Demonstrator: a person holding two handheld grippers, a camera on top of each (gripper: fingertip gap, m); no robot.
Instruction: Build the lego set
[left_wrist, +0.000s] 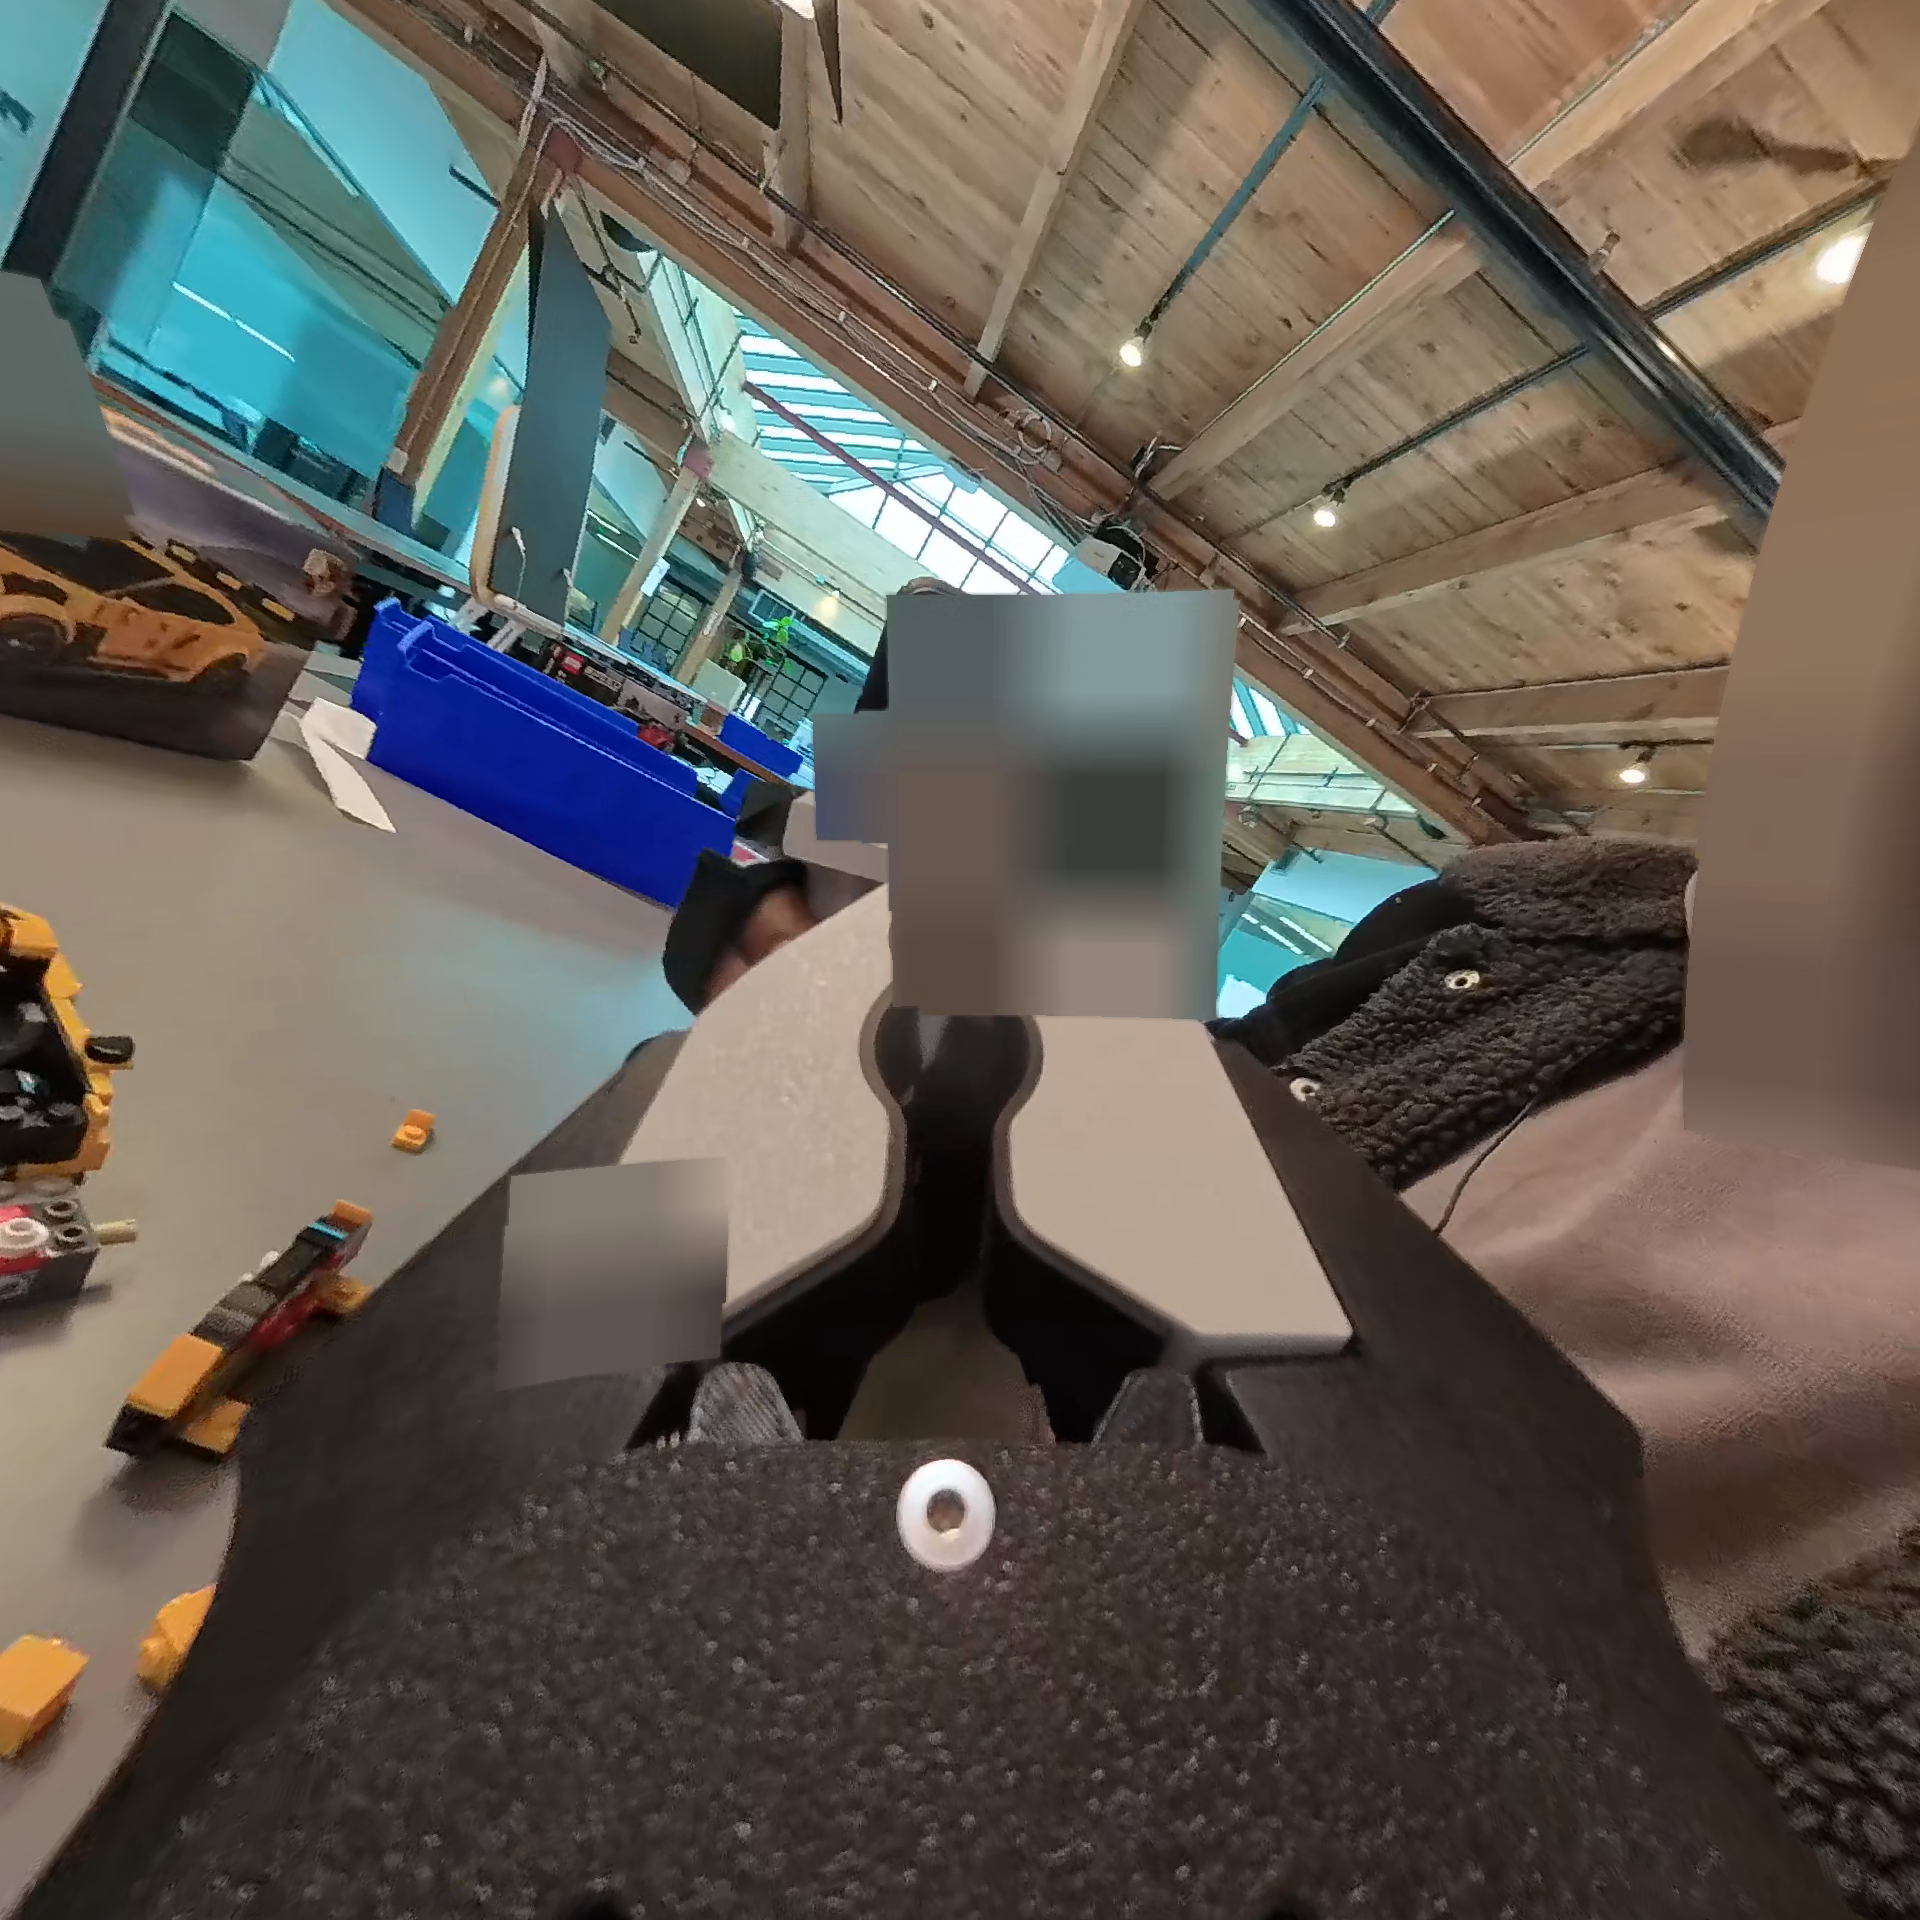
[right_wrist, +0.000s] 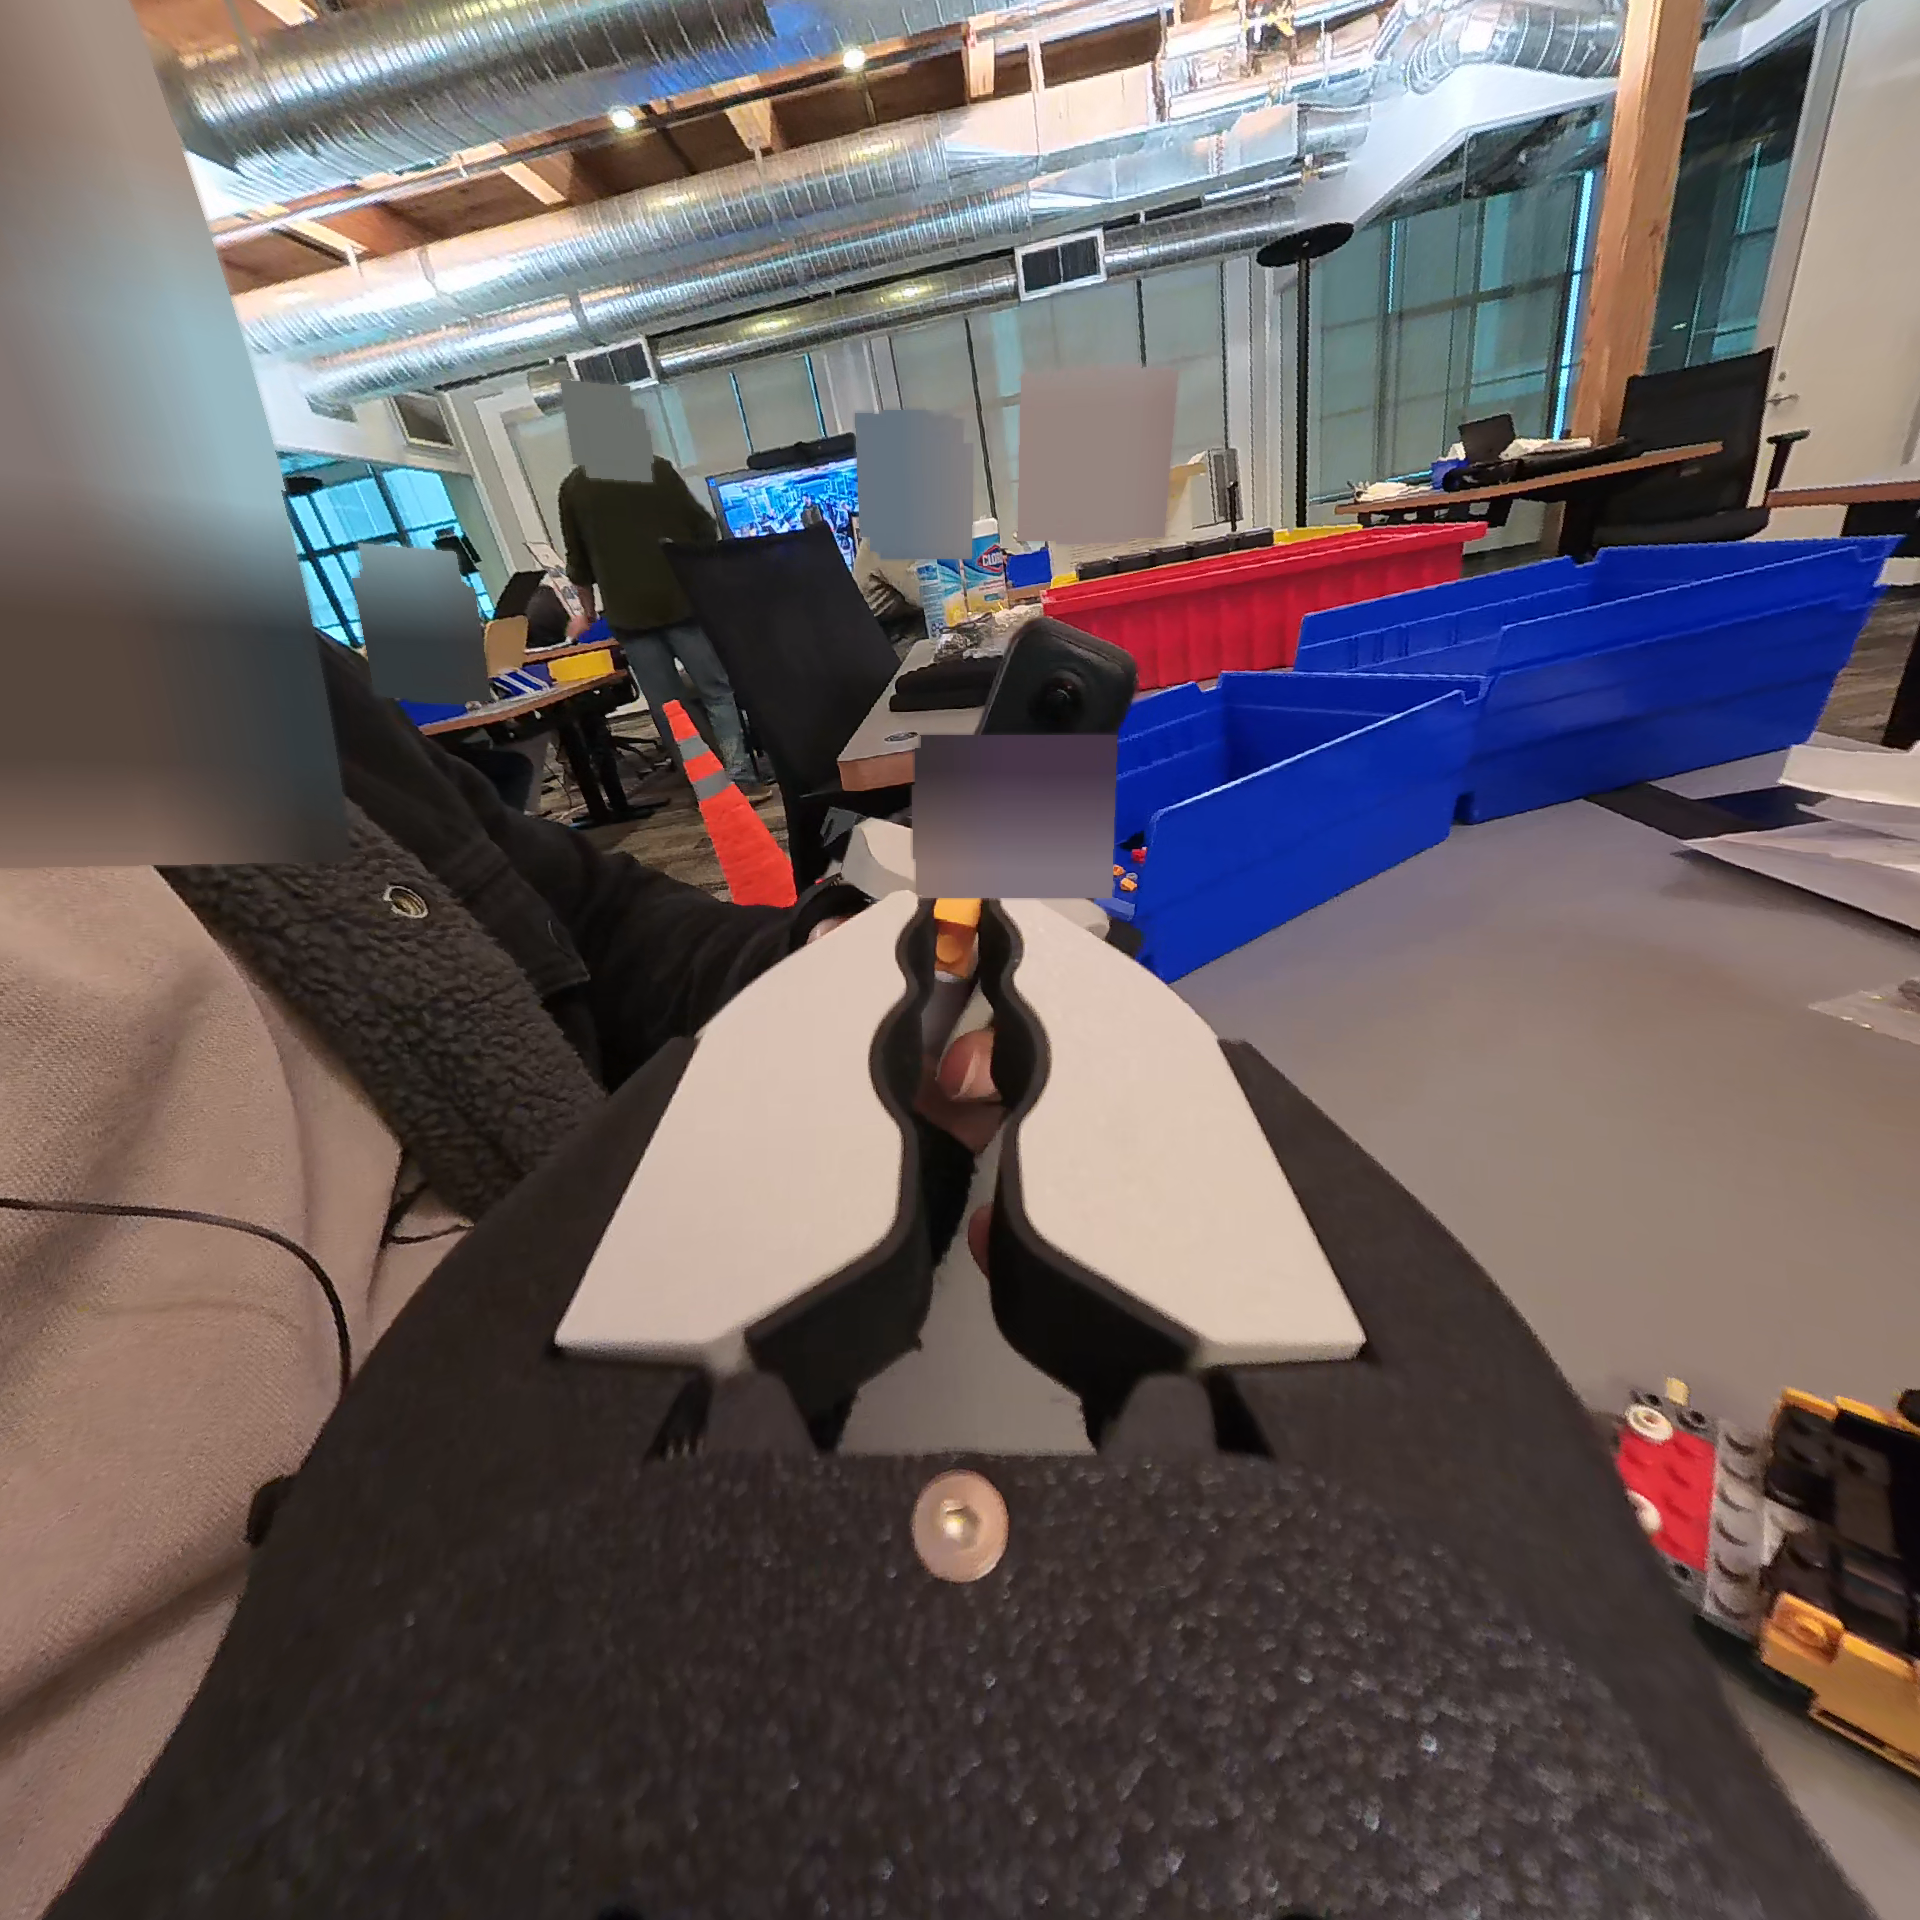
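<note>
My right gripper (right_wrist: 956, 935) points up and away from the table. It is shut on a small orange and grey lego piece (right_wrist: 954, 930). A bare finger (right_wrist: 971, 1070) shows between its jaws below the piece. My left gripper (left_wrist: 956, 1039) points up toward the person's chest. Its fingers stand close together and a mosaic patch hides the tips. The partly built yellow and black lego car (left_wrist: 42, 1049) sits on the grey table (left_wrist: 416, 987) at the left. It also shows in the right wrist view (right_wrist: 1808, 1538). A black, red and orange sub-assembly (left_wrist: 239, 1320) lies beside it.
Loose orange pieces (left_wrist: 414, 1130) (left_wrist: 36, 1683) lie on the table. The lego box (left_wrist: 135, 634) and a blue bin (left_wrist: 540, 758) stand farther back. Blue bins (right_wrist: 1455, 727), a red bin (right_wrist: 1247, 613) and papers (right_wrist: 1829, 831) show in the right wrist view. The person's fleece jacket (right_wrist: 416, 997) is close. Only a small space, under 4 cm, lies between the two pairs of fingers.
</note>
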